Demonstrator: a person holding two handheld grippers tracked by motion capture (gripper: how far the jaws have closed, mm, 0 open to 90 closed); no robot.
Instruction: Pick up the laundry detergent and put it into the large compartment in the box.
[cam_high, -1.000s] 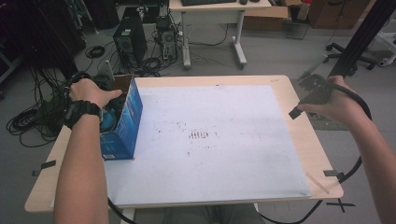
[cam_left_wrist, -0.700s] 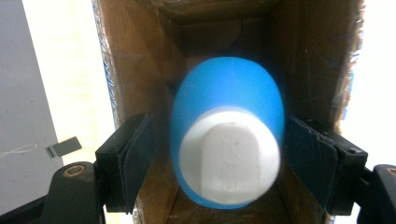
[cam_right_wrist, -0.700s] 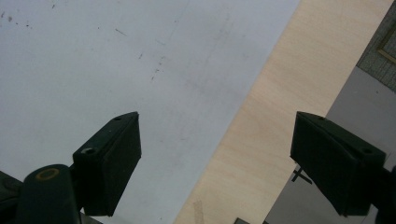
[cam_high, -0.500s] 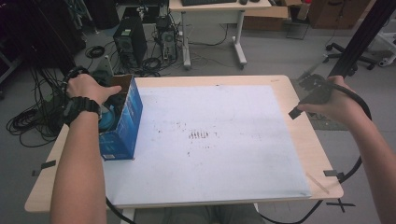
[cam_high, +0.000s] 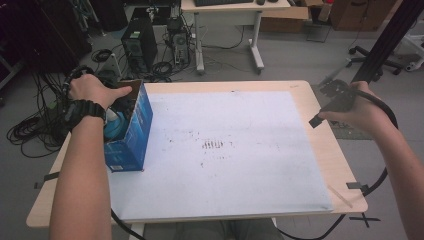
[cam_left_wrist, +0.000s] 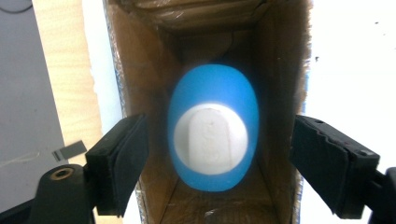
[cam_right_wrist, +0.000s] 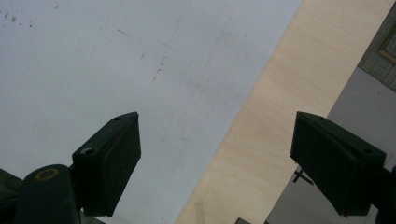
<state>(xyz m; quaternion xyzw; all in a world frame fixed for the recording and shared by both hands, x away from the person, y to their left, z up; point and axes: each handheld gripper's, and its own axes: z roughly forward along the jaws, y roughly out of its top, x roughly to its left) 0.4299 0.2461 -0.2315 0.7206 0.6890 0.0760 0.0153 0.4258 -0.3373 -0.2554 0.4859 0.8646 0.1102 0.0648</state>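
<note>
A blue cardboard box (cam_high: 129, 134) stands at the table's left edge, its top open. Inside it sits a blue bottle with a white cap (cam_left_wrist: 213, 127), also glimpsed in the high view (cam_high: 114, 125). My left gripper (cam_left_wrist: 217, 163) is open and hangs over the box mouth, its jaws wide on either side of the bottle, touching nothing. In the high view the person's left hand (cam_high: 92, 90) covers it. My right gripper (cam_right_wrist: 217, 163) is open and empty above the table's right edge; in the high view it sits in the right hand (cam_high: 336, 95).
A white sheet (cam_high: 225, 150) with small dark marks covers most of the wooden table (cam_high: 330, 150). Beyond the table lie cables, computer towers (cam_high: 140, 42) and a desk on the floor. A black frame post (cam_high: 385, 40) rises at the far right.
The left hand has shifted slightly left and back over the box. The right arm has not moved.
</note>
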